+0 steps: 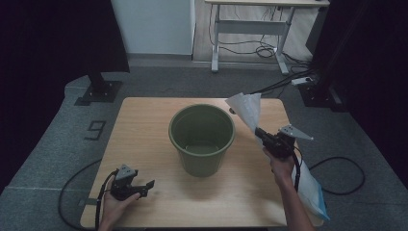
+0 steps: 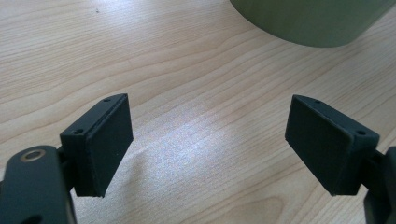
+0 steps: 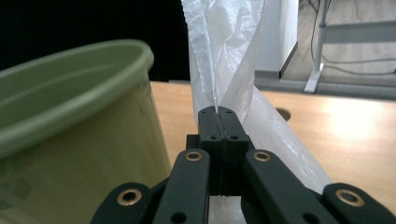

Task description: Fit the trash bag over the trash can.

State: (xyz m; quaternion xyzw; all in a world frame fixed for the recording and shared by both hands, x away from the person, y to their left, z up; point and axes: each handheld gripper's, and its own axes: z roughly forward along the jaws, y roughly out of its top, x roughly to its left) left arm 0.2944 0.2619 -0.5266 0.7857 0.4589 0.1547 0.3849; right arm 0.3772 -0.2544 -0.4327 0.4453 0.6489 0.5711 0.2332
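We see the right claw (image 1: 260,133) pinched tight on a thin white plastic bag (image 1: 246,109), lifted above the tabletop (image 1: 144,130) at about three o'clock from the green bucket (image 1: 201,139). The bag's free end fans up and away toward one o'clock, just beside the bucket's rim — whether it touches the rim we cannot tell — while the rest trails back under the person's forearm to the tabletop's near right corner, around five o'clock, where a blue edge shows. In the right gripper view the claw (image 3: 218,110) is closed flat on a fold of the bag (image 3: 224,51), with the bucket's wall (image 3: 79,154) close at nine o'clock. The bucket stands upright at the middle of the tabletop. At seven o'clock from it we find the left claw (image 1: 144,186), low over the wood — its jaws spread wide with nothing between them, as the left gripper view (image 2: 208,140) confirms, the bucket's base (image 2: 313,21) well ahead at one o'clock.
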